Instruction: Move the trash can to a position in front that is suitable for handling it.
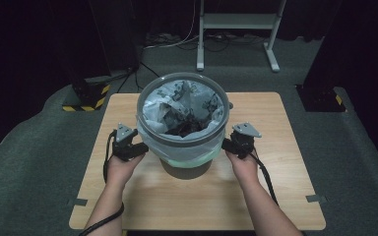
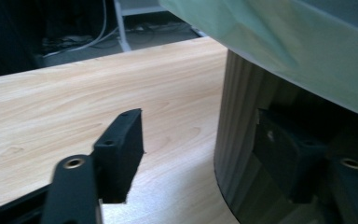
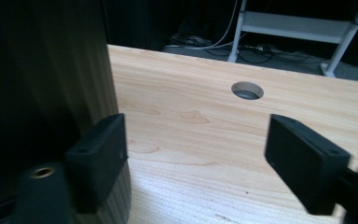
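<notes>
- Grey bin [image 1: 184,147] stood on the bench [image 1: 275,162], between the two claws, with its base on the wood near the bench's middle.
- Pale translucent liner bag [image 1: 177,101] sat inside the bin, folded out over the rim and hanging down the outer wall; dark crumpled material lay at the bottom of the bag.
- Left claw [image 1: 137,147] was just beside the bin's left wall, under the rim overhang. Jaws stood spread wide. In the left gripper view [image 2: 205,158] one jaw was over bare bench and the other lay close against the ribbed bin wall [image 2: 242,140], below the hanging bag [image 2: 284,42]; contact could not be judged.
- Right claw [image 1: 228,145] was just beside the bin's right wall, jaws likewise spread wide. In the right gripper view [image 3: 196,158] the near jaw sat against or just beside the dark bin wall [image 3: 51,84], the far jaw over open bench.
- Nothing was pinched by either claw.
- Round cable hole [image 3: 247,90] in the bench lay beyond the right claw, well apart from it.
- Left hand [image 1: 120,169] and right hand [image 1: 244,166] held the grippers from the near bench edge; a cable trailed back along each forearm.
- Beyond the bench: grey carpet and a white frame [image 1: 236,24] with cables at its feet.
</notes>
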A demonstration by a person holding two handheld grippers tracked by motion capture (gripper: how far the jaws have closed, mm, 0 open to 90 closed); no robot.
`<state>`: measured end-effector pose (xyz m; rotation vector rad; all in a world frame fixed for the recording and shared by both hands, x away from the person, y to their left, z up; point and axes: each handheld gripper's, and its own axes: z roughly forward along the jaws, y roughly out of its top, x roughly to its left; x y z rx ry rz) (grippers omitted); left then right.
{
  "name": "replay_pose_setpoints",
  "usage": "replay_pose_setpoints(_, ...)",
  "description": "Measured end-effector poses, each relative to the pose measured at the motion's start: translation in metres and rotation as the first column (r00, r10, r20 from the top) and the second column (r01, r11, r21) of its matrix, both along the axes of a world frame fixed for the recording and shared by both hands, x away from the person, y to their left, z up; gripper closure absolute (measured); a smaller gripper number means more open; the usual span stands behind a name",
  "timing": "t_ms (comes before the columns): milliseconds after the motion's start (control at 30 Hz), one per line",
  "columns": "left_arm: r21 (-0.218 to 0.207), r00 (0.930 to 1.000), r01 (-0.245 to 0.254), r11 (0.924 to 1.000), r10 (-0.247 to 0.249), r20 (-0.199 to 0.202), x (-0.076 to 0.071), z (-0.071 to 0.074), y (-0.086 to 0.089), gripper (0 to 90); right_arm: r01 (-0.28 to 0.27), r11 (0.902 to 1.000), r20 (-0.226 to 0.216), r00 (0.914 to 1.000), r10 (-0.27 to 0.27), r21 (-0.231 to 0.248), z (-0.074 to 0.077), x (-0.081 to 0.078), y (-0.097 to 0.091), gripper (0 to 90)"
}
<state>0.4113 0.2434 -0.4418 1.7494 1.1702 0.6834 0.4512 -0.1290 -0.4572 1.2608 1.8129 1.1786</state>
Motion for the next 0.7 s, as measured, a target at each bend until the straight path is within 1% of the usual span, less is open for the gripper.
replay_pose_setpoints(67,0.007,1.0,0.0,1.0,0.0,-0.002,-0.001,0.001,-0.001,39.5,-0.011,0.9999,-0.009,0.9999,0.011,0.01,0.0,-0.001,0.0,28.8)
replay_pose_setpoints(100,0.005,1.0,0.001,1.0,-0.001,-0.006,-0.001,0.001,-0.002,42.8,-0.032,0.9993,-0.023,0.9992,0.033,0.017,0.001,-0.003,-0.001,32.4)
replay_pose_setpoints(167,0.001,0.9999,-0.006,1.0,0.006,-0.013,-0.001,0.002,-0.005,45.2,-0.04,0.9991,-0.024,0.9989,0.04,0.015,0.002,-0.004,-0.001,32.8)
replay_pose_setpoints(200,0.008,0.9999,-0.005,1.0,0.005,-0.013,-0.001,0.003,-0.008,45.8,-0.051,0.9987,-0.017,0.9986,0.051,-0.001,0.003,-0.005,-0.004,33.1)
replay_pose_setpoints(267,0.009,0.9999,-0.004,1.0,0.004,-0.016,-0.001,0.003,-0.01,47.5,-0.054,0.9985,-0.012,0.9984,0.054,-0.008,0.005,-0.008,-0.006,33.4)
replay_pose_setpoints(333,0.012,0.9998,0.003,0.9999,-0.003,-0.018,-0.002,0.004,-0.013,47.8,-0.054,0.9985,-0.007,0.9985,0.054,-0.009,0.006,-0.009,-0.008,33.5)
replay_pose_setpoints(400,0.007,0.9996,0.014,0.9999,-0.014,-0.023,-0.002,0.004,-0.016,47.7,-0.05,0.9987,-0.003,0.9988,0.05,-0.008,0.007,-0.011,-0.012,33.5)
replay_pose_setpoints(433,0.001,0.9994,0.018,0.9998,-0.018,-0.028,-0.002,0.004,-0.018,47.4,-0.044,0.9989,-0.002,0.999,0.044,-0.012,0.007,-0.014,-0.017,33.5)
replay_pose_setpoints(467,0.0,0.9994,0.021,0.9998,-0.021,-0.027,-0.002,0.004,-0.02,47.4,-0.044,0.9989,-0.002,0.999,0.044,-0.012,0.007,-0.014,-0.017,33.5)
replay_pose_setpoints(533,-0.019,0.999,0.021,0.9996,-0.022,-0.04,-0.001,0.002,-0.028,45.1,-0.043,0.999,-0.001,0.9991,0.043,-0.012,0.007,-0.019,-0.025,33.0)
replay_pose_setpoints(567,-0.019,0.999,0.021,0.9996,-0.022,-0.04,-0.001,0.002,-0.028,44.9,-0.041,0.9991,0.001,0.9991,0.041,-0.012,0.007,-0.021,-0.029,32.8)
replay_pose_setpoints(600,-0.025,0.9987,0.024,0.9994,-0.025,-0.045,0.0,0.002,-0.031,44.9,-0.041,0.9991,0.001,0.9991,0.041,-0.012,0.007,-0.021,-0.029,32.8)
replay_pose_setpoints(633,-0.015,0.9987,0.027,0.9995,-0.027,-0.044,-0.001,0.001,-0.038,44.0,-0.032,0.9994,0.003,0.9995,0.032,-0.014,0.007,-0.025,-0.035,32.0)
replay_pose_setpoints(700,-0.005,0.9987,0.027,0.9996,-0.028,-0.043,-0.002,0.001,-0.048,44.4,-0.02,0.9996,0.007,0.9998,0.02,-0.022,0.008,-0.028,-0.042,31.8)
